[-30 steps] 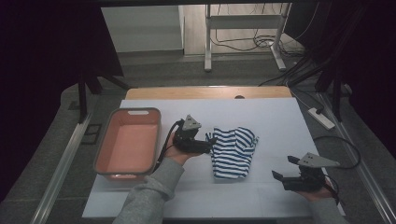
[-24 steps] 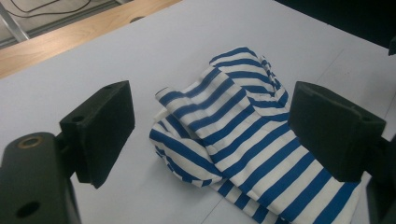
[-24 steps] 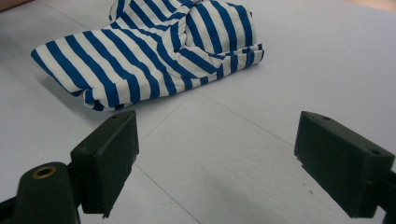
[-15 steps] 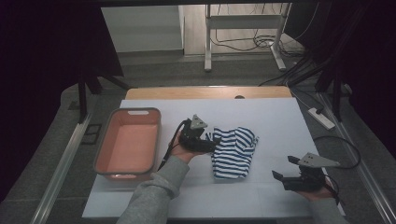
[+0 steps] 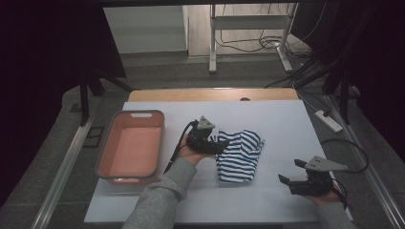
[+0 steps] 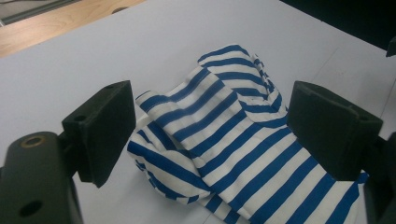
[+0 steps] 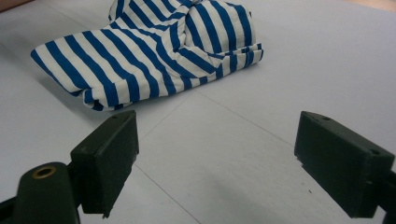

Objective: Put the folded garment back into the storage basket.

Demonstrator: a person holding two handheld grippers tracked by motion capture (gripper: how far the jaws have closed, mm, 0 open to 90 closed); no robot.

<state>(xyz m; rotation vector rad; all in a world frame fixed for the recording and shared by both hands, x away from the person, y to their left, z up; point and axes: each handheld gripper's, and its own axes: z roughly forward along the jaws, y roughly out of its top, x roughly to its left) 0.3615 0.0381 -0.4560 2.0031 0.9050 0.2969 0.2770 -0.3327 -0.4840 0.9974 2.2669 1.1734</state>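
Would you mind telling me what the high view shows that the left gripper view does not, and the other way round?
The high view takes in the pink tub, the person's grey sleeve and the right gripper, open, near the table's front edge. The left gripper view gives a close look at the folds and hem of the striped cloth between its own wide-open jaws. Both show that blue-and-white cloth lying on the white table, with the left gripper at its edge.
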